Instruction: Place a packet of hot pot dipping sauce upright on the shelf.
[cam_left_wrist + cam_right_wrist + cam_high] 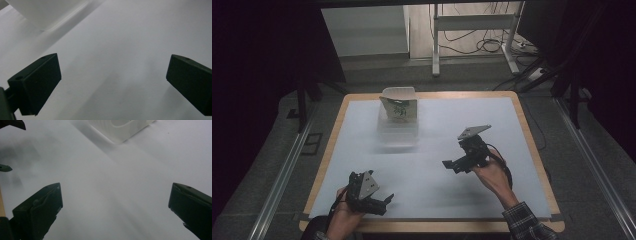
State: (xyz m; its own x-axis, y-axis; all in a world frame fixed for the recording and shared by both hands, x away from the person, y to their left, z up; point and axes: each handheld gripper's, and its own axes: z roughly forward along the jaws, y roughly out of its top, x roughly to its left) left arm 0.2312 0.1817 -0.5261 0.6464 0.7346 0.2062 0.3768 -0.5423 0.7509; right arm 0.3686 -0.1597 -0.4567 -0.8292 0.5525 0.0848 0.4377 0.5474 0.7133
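Note:
A pale, translucent box rests on the white table sheet toward the far middle. Behind it stands a small white carton with a green print, its top open. My left gripper lies low near the front left edge in a hand, pointing right; its jaws stand wide apart over bare sheet. My right gripper hovers right of centre, pointing left toward the box; it is open with nothing between its jaws. The box's corner lies well ahead of it.
The wooden table rim frames the sheet. Beyond the far edge are a metal desk frame and floor cables. Rails run along both sides of the table. The left gripper's tips peek into the right gripper view's top left corner.

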